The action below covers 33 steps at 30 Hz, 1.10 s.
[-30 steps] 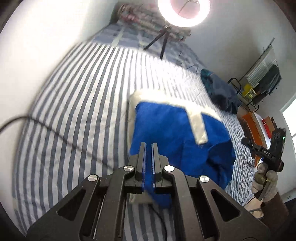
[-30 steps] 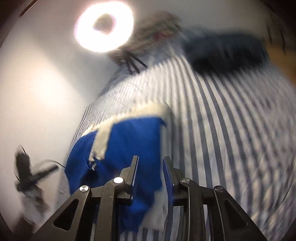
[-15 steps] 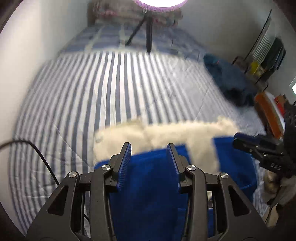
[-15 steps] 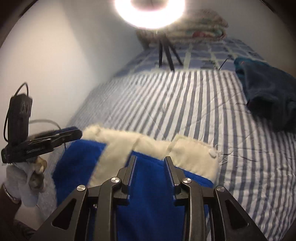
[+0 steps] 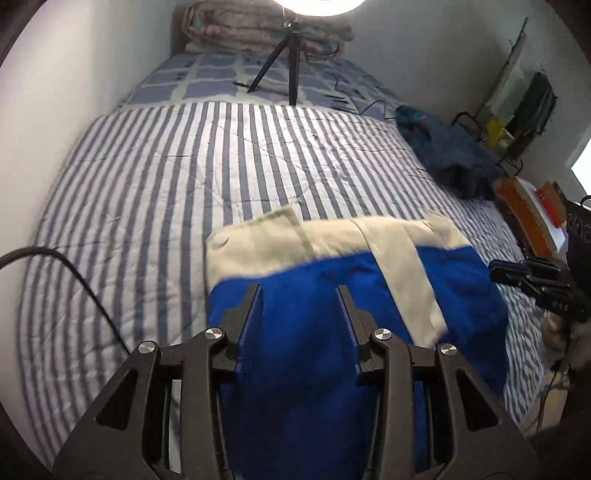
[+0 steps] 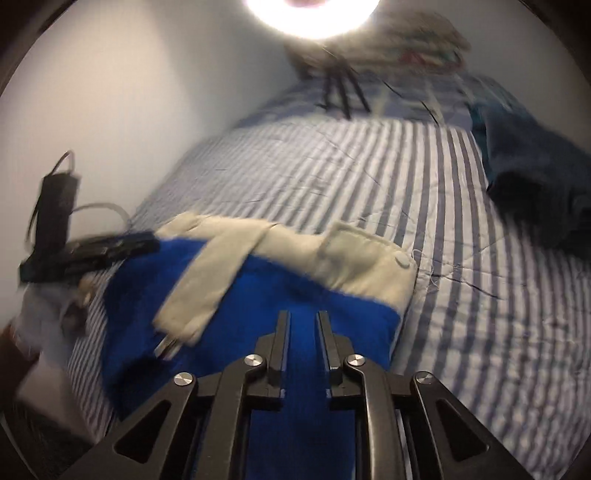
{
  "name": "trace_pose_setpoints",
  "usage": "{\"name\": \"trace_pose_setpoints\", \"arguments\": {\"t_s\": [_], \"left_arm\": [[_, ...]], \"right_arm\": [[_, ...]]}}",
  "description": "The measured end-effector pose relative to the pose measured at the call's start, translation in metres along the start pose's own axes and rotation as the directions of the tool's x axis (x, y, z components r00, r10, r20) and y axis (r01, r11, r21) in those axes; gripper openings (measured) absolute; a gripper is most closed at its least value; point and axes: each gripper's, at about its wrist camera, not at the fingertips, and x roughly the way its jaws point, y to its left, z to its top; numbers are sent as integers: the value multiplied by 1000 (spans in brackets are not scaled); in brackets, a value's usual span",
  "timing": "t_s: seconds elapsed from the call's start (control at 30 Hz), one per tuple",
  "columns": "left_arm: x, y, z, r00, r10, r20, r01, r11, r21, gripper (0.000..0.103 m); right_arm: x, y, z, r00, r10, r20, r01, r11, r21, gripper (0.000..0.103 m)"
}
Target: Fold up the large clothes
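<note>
- The left gripper (image 5: 298,310) was held with its jaws wide apart over the blue garment (image 5: 314,369); nothing was pinched between them, the blue cloth merely being seen through the gap.
- The right gripper (image 6: 303,334) was held with a narrower gap between its jaws, parted and likewise empty (whether its pads grazed the fabric could not be told).
- Both tools were poised just above the near half of the garment, judged to be so placed because a fold had been laid and the cloth let go.
- The blue garment was spread at the near edge of the striped bedspread (image 5: 166,184), its cream band (image 5: 295,236) turned toward 12 o'clock and a cream strip (image 5: 406,284) laid across it toward 4 o'clock.
- In the left view the right gripper was seen at 3 o'clock, just beside the garment's right edge; in the right view the left gripper (image 6: 110,247) was found at 9 o'clock, by the left edge.
- A black cable (image 5: 74,273) was trailed over the bedspread at 9 o'clock, near the garment, and might be snagged.
- A dark blue heap of clothing (image 5: 447,162) was left at 2 o'clock, well apart.
- A tripod (image 5: 284,55) under a ring light was stood at 12 o'clock before folded quilts (image 5: 258,26) (well clear of the work).
</note>
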Motion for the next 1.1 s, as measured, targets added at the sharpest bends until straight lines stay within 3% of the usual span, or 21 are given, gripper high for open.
{"name": "trace_pose_setpoints", "arguments": {"t_s": [0.17, 0.3, 0.33, 0.43, 0.53, 0.57, 0.6, 0.63, 0.67, 0.7, 0.77, 0.83, 1.1], "left_arm": [[-10, 16, -37, 999, -28, -43, 27, 999, -18, 40], [9, 33, -67, 992, -37, -122, 27, 996, -83, 40], [13, 40, -74, 991, -49, -123, 35, 993, -111, 46], [8, 53, -75, 987, -89, -132, 65, 982, -177, 46], [-17, 66, -72, 992, -111, -67, 96, 975, -199, 45], [-23, 72, -70, 991, -128, -46, 115, 968, -221, 49], [-29, 80, -68, 987, -161, -26, 149, 955, -256, 54], [-33, 89, -66, 980, -197, -7, 186, 936, -298, 65], [-35, 98, -65, 972, -233, 19, 225, 910, -349, 72], [-35, 107, -64, 962, -270, 41, 263, 879, -398, 74], [-29, 118, -63, 944, -327, 50, 312, 829, -464, 74], [-19, 126, -63, 934, -355, 34, 324, 805, -496, 74], [4, 131, -73, 901, -433, -13, 362, 770, -526, 74]], "right_arm": [[-26, -10, -38, 1000, -2, -13, 2, 998, 60, 16], [-6, -20, -61, 997, 32, -76, -22, 991, 132, 15], [5, -24, -70, 993, 48, -111, -29, 985, 169, 15], [10, -22, -80, 990, 58, -128, -35, 984, 174, 14], [-9, -21, -78, 990, 88, -109, -70, 985, 160, 22], [-18, -22, -77, 992, 99, -82, -85, 983, 160, 35], [-29, -25, -77, 993, 106, -44, -98, 982, 161, 44], [-38, -28, -78, 995, 99, -8, -97, 982, 163, 65], [-45, -31, -79, 995, 91, 27, -94, 982, 166, 77], [-50, -37, -80, 994, 86, 62, -96, 980, 174, 80], [-53, -48, -82, 991, 105, 77, -119, 971, 206, 82], [-44, -60, -84, 989, 133, 65, -145, 955, 258, 82], [-11, -70, -83, 981, 192, 23, -190, 933, 304, 82]]}}
